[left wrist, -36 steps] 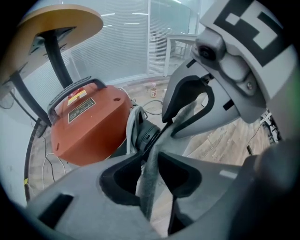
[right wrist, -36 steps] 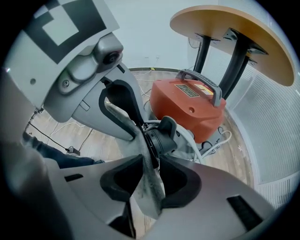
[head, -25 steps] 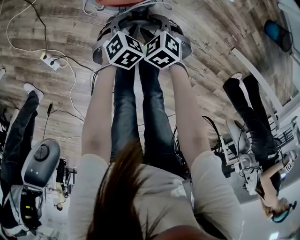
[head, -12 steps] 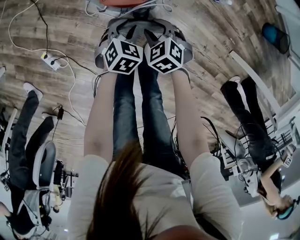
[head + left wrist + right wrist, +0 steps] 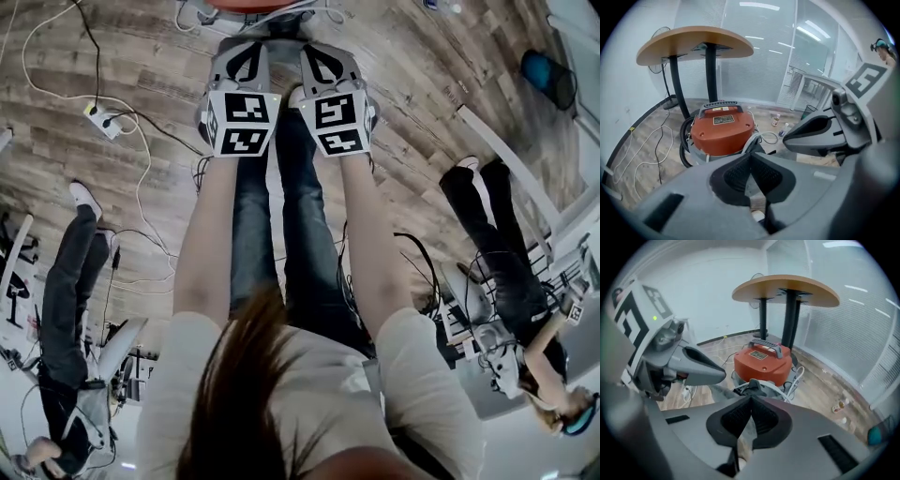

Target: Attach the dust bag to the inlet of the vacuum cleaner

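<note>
The vacuum cleaner (image 5: 723, 129) has an orange lid on a grey drum and stands on the wood floor under a round table (image 5: 693, 44). It also shows in the right gripper view, as the vacuum cleaner (image 5: 763, 364), and its orange edge (image 5: 253, 5) peeks in at the top of the head view. My left gripper (image 5: 247, 54) and right gripper (image 5: 322, 56) hang side by side above my legs, pointing at it from a short way off. Both are shut with nothing between their jaws. I see no dust bag in any view.
A black hose (image 5: 686, 140) curls at the vacuum's left. A white cable and power strip (image 5: 98, 122) lie on the floor at left. People stand at left (image 5: 66, 281) and right (image 5: 497, 234). Small bottles (image 5: 777, 121) sit on the floor beyond the vacuum.
Both grippers' jaws have gone from spread wide to shut. Both have rolled, so their marker cubes now face me squarely. The person at left has shifted.
</note>
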